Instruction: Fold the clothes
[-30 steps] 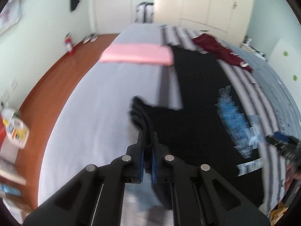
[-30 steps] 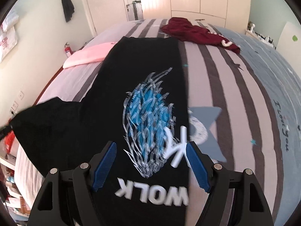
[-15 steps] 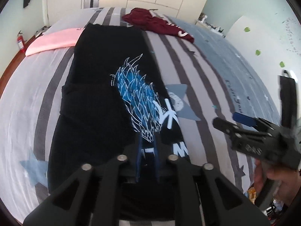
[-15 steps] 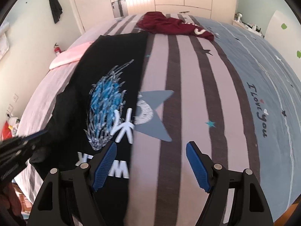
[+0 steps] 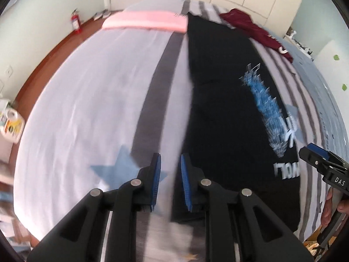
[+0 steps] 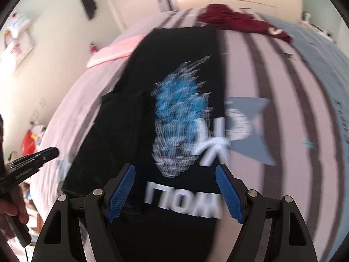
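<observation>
Over on the striped bed, just let go of the sleeve with the left claw. Was pinching it shut out to the side a second ago, swung it across, and now easing the pads apart with nothing but bare sheet between them. Leaves that sleeve flapped over onto the black T-shirt, lying flat on the left part of its front, right beside the blue print. Meanwhile holding the right claw spread wide just above the near end of the shirt, gripping nothing.

Looks like one side fold is done, then. Probably calls for the other side next, though hard to say from this.

Shirt itself: stretched lengthwise down the bed, far end next to a folded pink cloth, with a crumpled dark red top further back on the other side.

As for writing:
- Can read "DAS" in white on the body of the right claw, seen from the left camera.
- Can make out big white block letters across the shirt's near end, upside down and smeared. Something like "WOL" plus one more letter, and read cleaner as "WOLK" a second ago.
- Can't read the small dark script on the blue part of the sheet, way too blurred.
</observation>
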`<state>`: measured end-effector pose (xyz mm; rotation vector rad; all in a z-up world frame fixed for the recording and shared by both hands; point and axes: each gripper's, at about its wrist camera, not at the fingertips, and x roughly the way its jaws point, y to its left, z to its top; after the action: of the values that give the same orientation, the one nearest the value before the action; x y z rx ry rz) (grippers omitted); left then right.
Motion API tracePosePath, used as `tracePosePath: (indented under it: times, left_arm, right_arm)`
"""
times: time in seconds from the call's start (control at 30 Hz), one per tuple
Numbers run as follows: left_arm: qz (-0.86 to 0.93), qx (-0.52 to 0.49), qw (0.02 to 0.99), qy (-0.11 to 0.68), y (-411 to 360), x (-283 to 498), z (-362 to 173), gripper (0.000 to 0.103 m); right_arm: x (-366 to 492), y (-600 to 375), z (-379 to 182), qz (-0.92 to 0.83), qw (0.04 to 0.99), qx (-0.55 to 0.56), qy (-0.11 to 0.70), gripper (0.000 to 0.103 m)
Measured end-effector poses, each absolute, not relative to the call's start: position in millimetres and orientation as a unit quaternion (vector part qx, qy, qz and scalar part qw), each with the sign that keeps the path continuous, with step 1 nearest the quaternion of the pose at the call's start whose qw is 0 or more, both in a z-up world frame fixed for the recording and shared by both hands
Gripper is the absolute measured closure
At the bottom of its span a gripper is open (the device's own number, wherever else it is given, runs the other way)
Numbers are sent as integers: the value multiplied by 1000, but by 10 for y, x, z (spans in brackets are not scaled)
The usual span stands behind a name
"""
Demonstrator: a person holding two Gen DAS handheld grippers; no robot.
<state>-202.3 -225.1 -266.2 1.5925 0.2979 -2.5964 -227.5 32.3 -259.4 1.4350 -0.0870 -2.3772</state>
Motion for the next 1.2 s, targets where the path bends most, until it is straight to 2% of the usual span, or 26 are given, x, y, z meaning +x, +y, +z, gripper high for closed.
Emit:
tracePosePath:
  times: [0.4, 0.53, 0.57, 0.83, 1.1, 1.13, 1.2]
  left_arm:
    - [-831, 545, 4, 108, -2216, -1971, -3040, 84]
    - [-833, 543, 1, 109, -2197, -1994, -3040, 84]
    - [-833, 542, 0, 109, -2197, -1997, -3037, 84]
    - [-835, 538, -3, 115, -2193, -2000, -3077, 82]
    - [-836, 537, -11, 113, -2260, -1897, -3080, 82]
    - [-836, 537, -12, 115, -2271, -1897, -3076, 82]
    - [-836, 536, -13, 116, -2274, -1888, -3058, 82]
  right_arm:
    - [-2211, -3, -2997, -812, 211, 541, -60, 31]
    - [-2180, -90, -3071, -810, 210, 547, -36, 60]
    - [-2181, -101, -3091, -809, 208, 549, -32, 62]
    - [-2150, -126, -3089, -811, 205, 547, -37, 61]
    - [-2052, -175, -3127, -810, 202, 550, -29, 63]
    - [-2049, -168, -3129, -810, 201, 550, -32, 68]
    - [-2057, -159, -3127, -811, 199, 550, -30, 85]
